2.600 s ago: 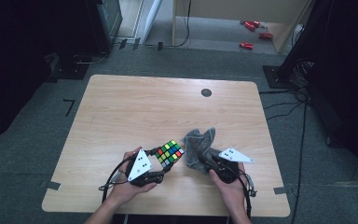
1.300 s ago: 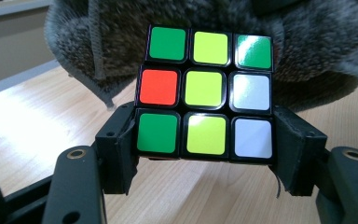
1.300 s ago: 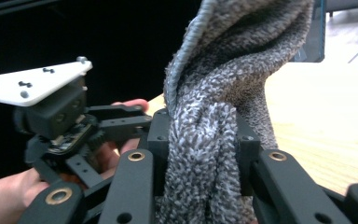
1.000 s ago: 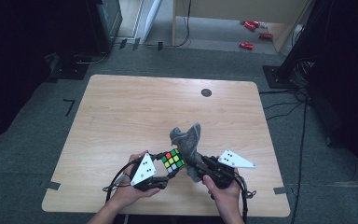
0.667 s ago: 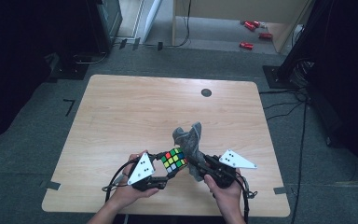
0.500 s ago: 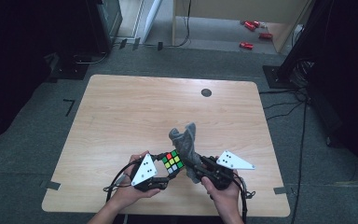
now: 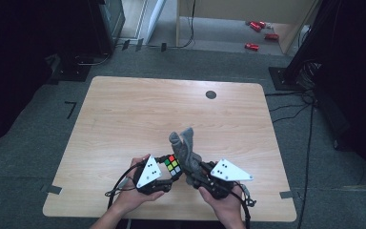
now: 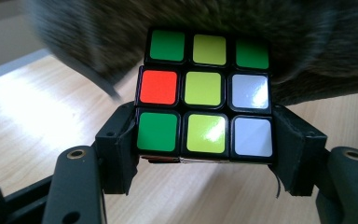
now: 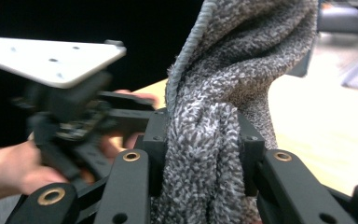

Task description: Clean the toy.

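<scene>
A person's two hands enter from the bottom edge of the high view, each holding a black two-jaw gripper over the near edge of a pale wooden surface (image 7: 124, 114).

The left gripper (image 7: 164, 172), low and left of centre in that frame, has its jaws closed on a colour-tiled puzzle cube (image 7: 172, 164). In the left gripper view the cube (image 8: 207, 93) sits in the middle of the frame, clamped at its bottom row between the two black jaws. The face toward the camera shows green, yellow and green tiles on top, then red, yellow and white, then green, yellow and white.

The right gripper (image 7: 193, 177), low and just right of centre in the high view, has its jaws pressed against a bunched grey towel (image 7: 185, 148). The towel stands up from the jaws in a loose column, leaning toward the upper left, right beside the cube. In the right gripper view the towel (image 9: 223, 121) rises from the bottom centre to the top right, squeezed between the jaws. The other gripper and its hand (image 9: 9, 168) sit blurred at the left.

A small dark round disc (image 7: 210, 94) lies on the surface in the upper right, well apart from the hands.
</scene>
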`<act>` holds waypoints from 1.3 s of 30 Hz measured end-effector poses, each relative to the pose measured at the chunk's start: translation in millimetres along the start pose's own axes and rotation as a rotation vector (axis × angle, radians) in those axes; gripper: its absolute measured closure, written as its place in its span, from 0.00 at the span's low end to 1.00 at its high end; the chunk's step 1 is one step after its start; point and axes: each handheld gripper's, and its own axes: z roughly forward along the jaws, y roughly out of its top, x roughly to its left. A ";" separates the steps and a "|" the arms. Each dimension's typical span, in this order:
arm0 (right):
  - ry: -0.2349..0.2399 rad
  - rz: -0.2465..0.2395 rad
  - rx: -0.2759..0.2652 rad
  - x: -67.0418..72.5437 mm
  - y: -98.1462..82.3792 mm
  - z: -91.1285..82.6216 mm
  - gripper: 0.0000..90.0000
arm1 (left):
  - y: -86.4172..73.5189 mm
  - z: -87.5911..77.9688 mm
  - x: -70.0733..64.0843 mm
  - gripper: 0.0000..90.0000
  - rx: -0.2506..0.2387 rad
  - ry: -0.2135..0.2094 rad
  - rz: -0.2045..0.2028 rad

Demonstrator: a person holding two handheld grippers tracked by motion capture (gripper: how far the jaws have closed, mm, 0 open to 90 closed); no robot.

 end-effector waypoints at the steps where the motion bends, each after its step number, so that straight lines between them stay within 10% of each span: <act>1: 0.006 -0.033 0.009 6.0 1.0 2.0 0.74 | 0.9 0.8 -2.1 0.39 0.009 0.001 0.009; 5: 0.030 -0.114 0.092 21.7 -6.7 15.2 0.74 | 4.5 2.8 -10.3 0.39 0.042 0.011 0.015; 7: 0.051 -0.100 0.108 23.5 -10.9 19.3 0.74 | 5.6 1.9 -5.6 0.39 0.049 0.007 0.090; 13: 0.006 -0.002 0.072 4.2 -5.5 10.7 0.75 | 5.8 0.4 -6.1 0.39 0.037 0.001 0.033; 22: 0.009 -0.046 0.140 18.1 -10.9 21.4 0.75 | 5.2 2.7 -9.8 0.39 0.065 0.010 0.060; 30: -0.115 0.102 0.039 -18.0 -5.6 -2.8 0.76 | 5.6 -1.3 -4.5 0.39 0.021 -0.006 0.024; 39: -0.076 0.223 0.015 -34.0 -19.5 -2.0 0.76 | 5.7 -15.4 8.6 0.39 -0.110 -0.037 -0.065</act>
